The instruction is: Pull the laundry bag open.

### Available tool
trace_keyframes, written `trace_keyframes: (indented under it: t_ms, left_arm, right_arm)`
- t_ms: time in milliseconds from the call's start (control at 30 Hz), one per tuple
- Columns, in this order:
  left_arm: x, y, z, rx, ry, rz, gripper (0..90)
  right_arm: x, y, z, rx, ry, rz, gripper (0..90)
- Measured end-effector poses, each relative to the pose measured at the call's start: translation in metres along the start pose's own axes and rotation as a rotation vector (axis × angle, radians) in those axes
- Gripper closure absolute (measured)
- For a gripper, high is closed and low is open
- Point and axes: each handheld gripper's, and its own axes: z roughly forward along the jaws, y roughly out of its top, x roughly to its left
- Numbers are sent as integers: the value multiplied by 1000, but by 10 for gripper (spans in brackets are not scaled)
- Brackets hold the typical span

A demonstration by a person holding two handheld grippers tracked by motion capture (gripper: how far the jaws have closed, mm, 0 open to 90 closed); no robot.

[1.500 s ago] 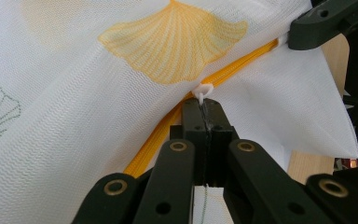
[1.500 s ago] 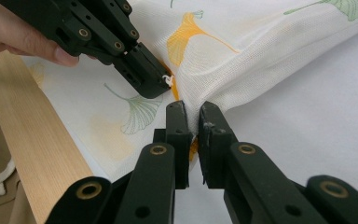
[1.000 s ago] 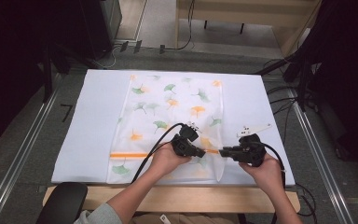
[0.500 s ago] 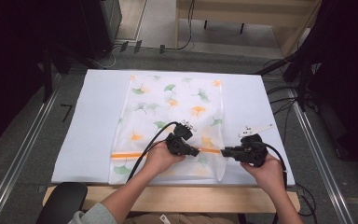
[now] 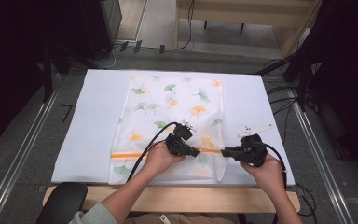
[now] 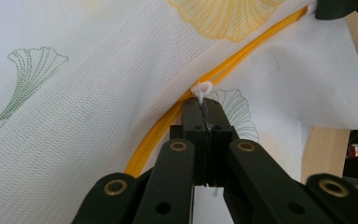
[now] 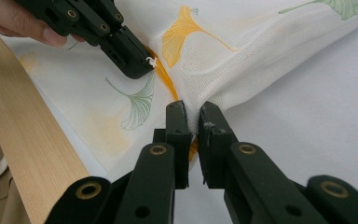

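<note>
High view: both forearms reach in low from the table's near edge. Left gripper pinches the white zipper pull; right gripper clamps the mesh laundry bag at its near right edge by the orange zipper.

Mesh bag on table mat

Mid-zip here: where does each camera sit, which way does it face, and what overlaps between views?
High view: above the person's side, facing forward and down on the mesh laundry bag; forearms, both hands show.
Left gripper view: rides the left gripper, looking along shut jaws at the white zipper pull.
Right gripper view: rides the right gripper, jaws pinching the bag's edge.
Shared: the orange zipper, and the left gripper seen from the right.
</note>
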Motion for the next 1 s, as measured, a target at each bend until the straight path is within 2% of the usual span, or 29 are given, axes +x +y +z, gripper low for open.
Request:
trace_keyframes:
  t_ms: [100,233,333,400,467,500,567,633,700,1000]
  left_arm:
    - [1,-1,-4,-24,-14,1,900]
    - [5,-4,-5,-1,-2,0,900]
    - [8,-6,-7,6,-10,-7,900]
    - [14,-11,-14,23,18,-18,900]
    - [17,-12,-17,30,25,-19,900]
    - [21,-15,-22,22,13,-29,900]
    - [21,-16,-24,15,1,-34,900]
    - [20,-18,-25,10,7,-23,900]
    - [20,-19,-23,6,-5,-32,900]
    - [18,-19,-24,11,3,-8,900]
  right_arm:
    - [-1,-1,-1,-4,0,-7,855]
    - [-1,-1,-2,-2,0,-3,856]
    - [-1,-1,-2,-3,1,-3,856]
    - [-2,-2,-3,-2,1,-5,856]
    - [-3,-2,-3,-2,0,-1,856]
    - [-3,-2,-4,-3,-1,3,856]
    - [-3,-2,-4,-4,-1,1,855]
    - [-2,-2,-4,-7,0,1,856]
    - [-3,-2,-4,-7,1,1,856]
    - [-4,-3,-4,-6,2,6,856]
